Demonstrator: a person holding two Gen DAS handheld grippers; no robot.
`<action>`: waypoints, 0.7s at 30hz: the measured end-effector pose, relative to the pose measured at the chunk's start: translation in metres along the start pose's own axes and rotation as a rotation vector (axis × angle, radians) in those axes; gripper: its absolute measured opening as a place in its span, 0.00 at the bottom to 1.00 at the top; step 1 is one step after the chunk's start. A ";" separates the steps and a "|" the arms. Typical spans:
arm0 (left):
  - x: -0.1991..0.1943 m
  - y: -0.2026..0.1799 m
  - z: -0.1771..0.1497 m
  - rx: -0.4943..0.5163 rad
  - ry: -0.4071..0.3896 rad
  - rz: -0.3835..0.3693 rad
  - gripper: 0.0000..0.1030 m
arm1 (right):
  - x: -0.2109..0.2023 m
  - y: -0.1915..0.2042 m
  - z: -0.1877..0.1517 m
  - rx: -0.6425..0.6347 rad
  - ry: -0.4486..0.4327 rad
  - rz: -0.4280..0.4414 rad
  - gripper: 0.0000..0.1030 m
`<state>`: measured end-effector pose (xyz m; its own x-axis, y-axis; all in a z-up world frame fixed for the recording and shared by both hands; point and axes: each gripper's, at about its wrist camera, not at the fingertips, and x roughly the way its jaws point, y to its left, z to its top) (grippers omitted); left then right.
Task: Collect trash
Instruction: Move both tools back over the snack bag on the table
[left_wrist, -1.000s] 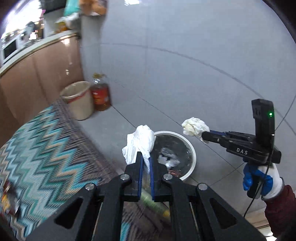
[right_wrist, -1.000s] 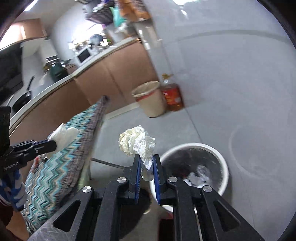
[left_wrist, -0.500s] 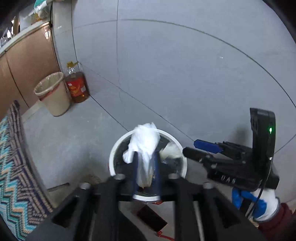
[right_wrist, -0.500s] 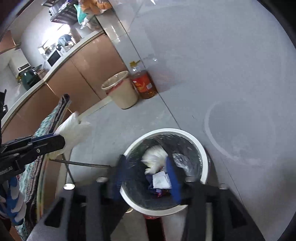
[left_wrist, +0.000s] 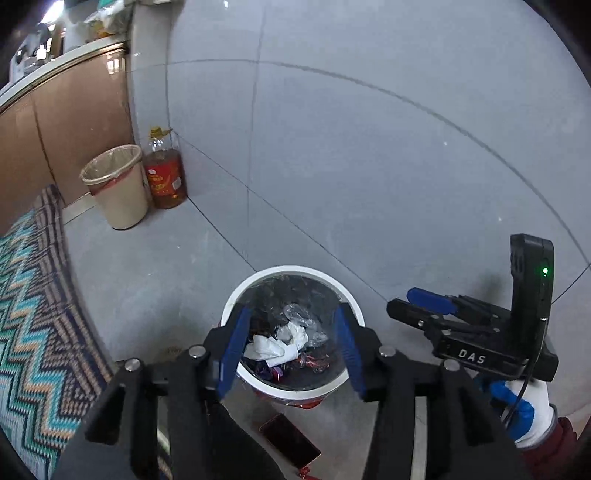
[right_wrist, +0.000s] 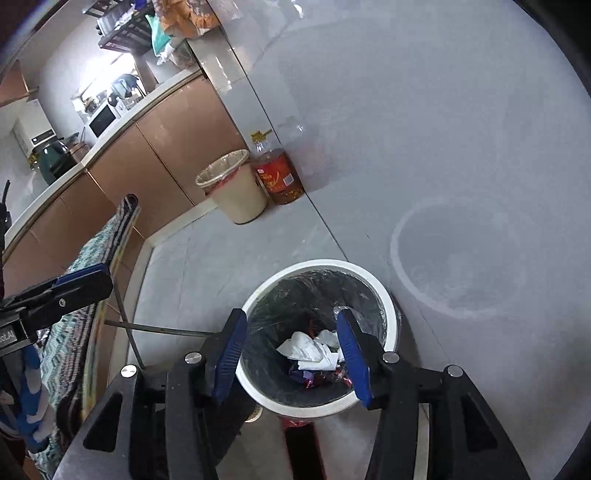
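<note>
A white round bin (left_wrist: 236, 302) with a dark liner stands on the grey floor below both grippers; it also shows in the right wrist view (right_wrist: 373, 277). Crumpled white tissues (left_wrist: 275, 345) lie inside on other trash, and show in the right wrist view (right_wrist: 314, 349) too. My left gripper (left_wrist: 290, 334) is open and empty above the bin. My right gripper (right_wrist: 293, 338) is open and empty above the bin too. The right gripper shows in the left wrist view (left_wrist: 417, 301), to the right of the bin. The left gripper shows in the right wrist view (right_wrist: 88, 277), at the left.
A beige bin (left_wrist: 114, 184) and an oil bottle (left_wrist: 164, 177) stand by the brown cabinets (right_wrist: 155, 155) and grey wall. A zigzag-patterned cloth (left_wrist: 33, 314) covers a table at the left. A red flat object (left_wrist: 290, 446) lies on the floor near the white bin.
Both grippers moved over the white bin and opened. The two crumpled tissues dropped from the jaws into the bin.
</note>
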<state>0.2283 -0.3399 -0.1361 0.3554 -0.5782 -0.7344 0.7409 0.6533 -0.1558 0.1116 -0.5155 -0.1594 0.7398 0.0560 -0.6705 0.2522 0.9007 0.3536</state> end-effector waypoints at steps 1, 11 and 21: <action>-0.008 0.001 -0.002 -0.005 -0.016 0.003 0.45 | -0.003 0.004 0.001 -0.007 -0.006 0.004 0.47; -0.096 0.004 -0.017 -0.036 -0.169 0.013 0.45 | -0.053 0.058 0.005 -0.111 -0.087 0.029 0.56; -0.170 0.014 -0.044 -0.026 -0.227 0.066 0.49 | -0.091 0.126 0.000 -0.230 -0.150 0.080 0.61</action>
<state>0.1538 -0.2112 -0.0425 0.5240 -0.6267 -0.5768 0.6978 0.7042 -0.1312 0.0758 -0.4065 -0.0539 0.8403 0.0816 -0.5360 0.0542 0.9710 0.2328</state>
